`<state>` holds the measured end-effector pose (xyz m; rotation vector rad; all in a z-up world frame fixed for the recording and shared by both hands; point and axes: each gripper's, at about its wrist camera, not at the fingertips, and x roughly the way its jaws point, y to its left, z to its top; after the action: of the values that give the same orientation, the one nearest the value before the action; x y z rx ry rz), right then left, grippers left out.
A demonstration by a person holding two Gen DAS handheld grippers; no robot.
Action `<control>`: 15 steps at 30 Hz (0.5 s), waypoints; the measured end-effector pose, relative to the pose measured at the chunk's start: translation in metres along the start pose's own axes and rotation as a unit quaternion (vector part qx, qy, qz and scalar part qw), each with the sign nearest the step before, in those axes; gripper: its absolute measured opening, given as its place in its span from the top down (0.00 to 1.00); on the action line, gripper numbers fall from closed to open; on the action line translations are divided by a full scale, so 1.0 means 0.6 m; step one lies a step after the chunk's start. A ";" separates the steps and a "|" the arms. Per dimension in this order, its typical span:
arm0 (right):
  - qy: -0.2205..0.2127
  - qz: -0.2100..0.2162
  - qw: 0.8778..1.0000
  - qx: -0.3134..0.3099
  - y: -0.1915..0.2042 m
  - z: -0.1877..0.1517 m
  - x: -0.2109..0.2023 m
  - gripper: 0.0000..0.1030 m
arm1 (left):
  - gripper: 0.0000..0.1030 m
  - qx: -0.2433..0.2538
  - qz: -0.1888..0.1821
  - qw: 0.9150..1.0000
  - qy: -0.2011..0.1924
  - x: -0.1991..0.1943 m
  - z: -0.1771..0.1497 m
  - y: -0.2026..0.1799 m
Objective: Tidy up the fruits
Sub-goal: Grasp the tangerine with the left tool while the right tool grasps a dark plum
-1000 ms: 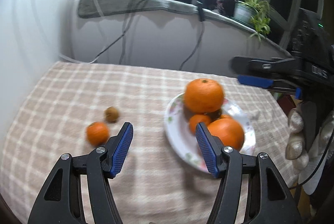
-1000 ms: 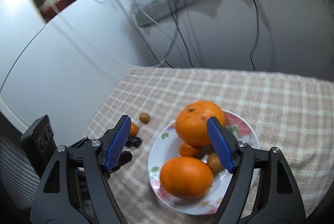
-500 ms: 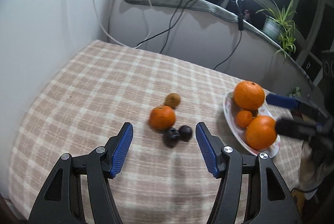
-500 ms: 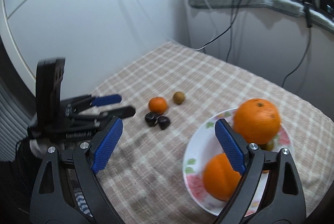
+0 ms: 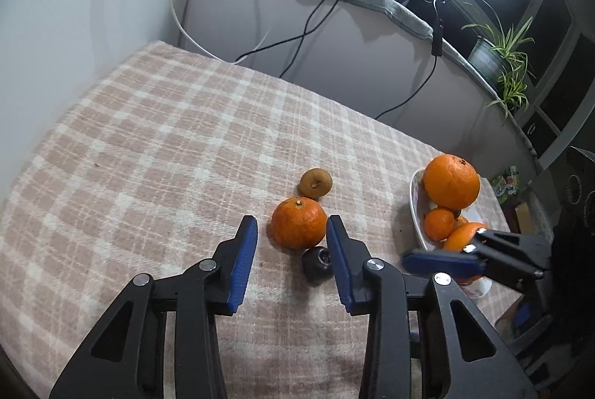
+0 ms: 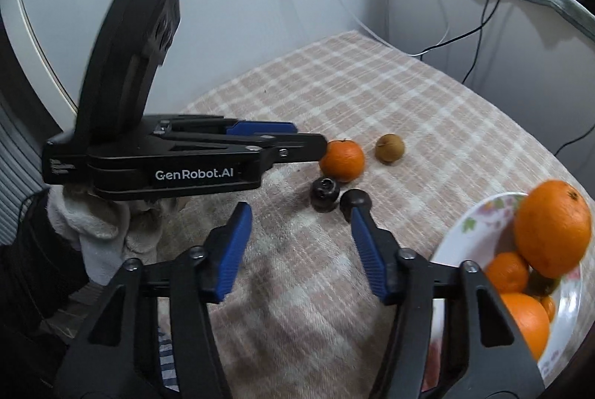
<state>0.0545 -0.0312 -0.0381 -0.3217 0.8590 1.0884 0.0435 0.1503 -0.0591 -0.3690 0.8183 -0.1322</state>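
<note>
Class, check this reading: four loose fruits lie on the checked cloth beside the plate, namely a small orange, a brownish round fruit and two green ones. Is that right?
Not quite. The count and the rest hold, but the pair are dark, nearly black, not green: the right wrist view shows one dark fruit and the other dark fruit on the checked cloth, near the small orange and brownish fruit, beside the plate.

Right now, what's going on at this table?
A person is sorting fruit with two handheld grippers. The left gripper, its fingers just narrowed, frames the small loose orange mandarin without gripping it. The right gripper has also been closing, empty, near two dark round fruits. The white floral plate already holds oranges.
</note>
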 end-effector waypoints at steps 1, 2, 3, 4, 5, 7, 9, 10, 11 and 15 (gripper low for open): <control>0.006 0.003 1.000 -0.001 0.002 0.001 0.010 0.53 | 0.65 0.002 -0.001 1.000 0.002 0.003 0.001 -0.001; 0.009 0.004 1.000 -0.001 0.004 0.003 0.016 0.54 | 0.65 0.004 -0.002 1.000 0.004 0.004 0.002 -0.001; 0.013 0.003 1.000 -0.003 0.005 0.004 0.022 0.56 | 0.65 0.006 -0.005 1.000 0.006 0.006 0.003 -0.001; 0.015 -0.001 1.000 -0.006 0.007 0.006 0.029 0.57 | 0.65 0.007 -0.009 1.000 0.009 0.008 0.005 0.000; 0.018 -0.008 1.000 -0.009 0.008 0.007 0.035 0.57 | 0.65 0.005 -0.013 1.000 0.013 0.011 0.006 0.001; 0.022 -0.022 0.999 -0.011 0.007 0.009 0.047 0.59 | 0.65 0.004 -0.015 1.000 0.016 0.015 0.008 0.003; 0.024 -0.029 0.999 -0.009 0.001 0.010 0.054 0.61 | 0.65 0.003 -0.017 1.000 0.019 0.019 0.010 0.005; 0.025 -0.031 0.999 -0.009 0.000 0.010 0.057 0.62 | 0.65 0.001 -0.019 1.000 0.021 0.022 0.011 0.006; 0.027 -0.033 0.999 -0.009 -0.002 0.010 0.059 0.62 | 0.65 0.000 -0.022 0.999 0.024 0.025 0.011 0.006; 0.027 -0.040 0.999 -0.023 0.000 0.014 0.068 0.65 | 0.65 0.001 -0.024 0.999 0.034 0.038 0.011 0.004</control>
<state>0.0658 0.0001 -0.0628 -0.4217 0.8622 1.0311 0.0639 0.1486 -0.0717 -0.3849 0.8773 -0.1906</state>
